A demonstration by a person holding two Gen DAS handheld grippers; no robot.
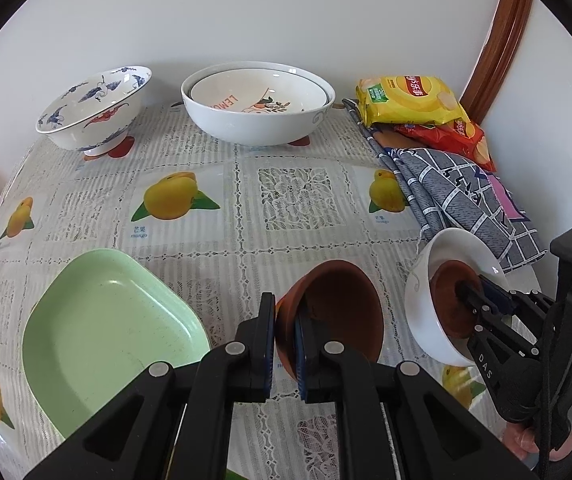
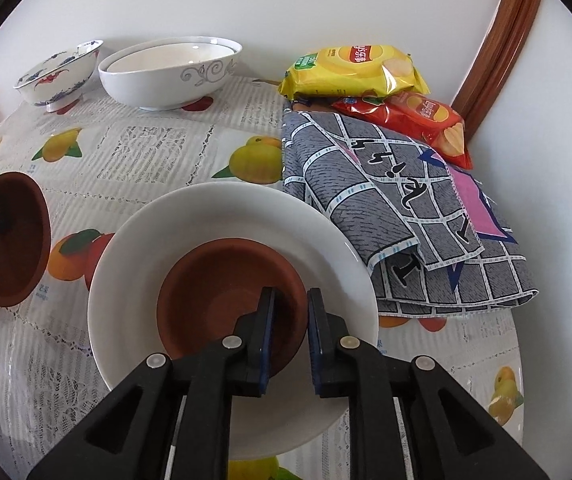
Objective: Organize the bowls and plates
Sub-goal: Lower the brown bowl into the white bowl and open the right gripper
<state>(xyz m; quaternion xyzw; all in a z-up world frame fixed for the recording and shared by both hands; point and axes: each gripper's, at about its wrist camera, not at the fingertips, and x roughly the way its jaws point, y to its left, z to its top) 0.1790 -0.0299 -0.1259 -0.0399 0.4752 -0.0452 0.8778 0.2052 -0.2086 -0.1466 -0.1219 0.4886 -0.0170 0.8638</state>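
Step in hand: nesting the brown saucers, judging by the layout; one already sits inside the white bowl [image 2: 221,248], the other hangs in the left gripper [image 1: 283,344].
Right gripper [image 2: 288,340]: fingers slightly apart, straddling the near rim of the brown saucer in the bowl [image 2: 221,288] without visibly pinching it (a release, by the look of it).
Doing it well: lift the right gripper straight up off the rim so the saucer is not dragged or tipped, and clear the bowl before the left one comes over.
Left gripper: clamped on the rim of the held brown saucer [image 1: 338,312], which is tilted steeply, its hollow facing the camera.
Where it lies: the held saucer is above the counter [image 1: 221,248], between the green dish [image 1: 105,332] and the white bowl, near both.
Risk: a thin rim grip on a tilted saucer may slip; level it before lowering.
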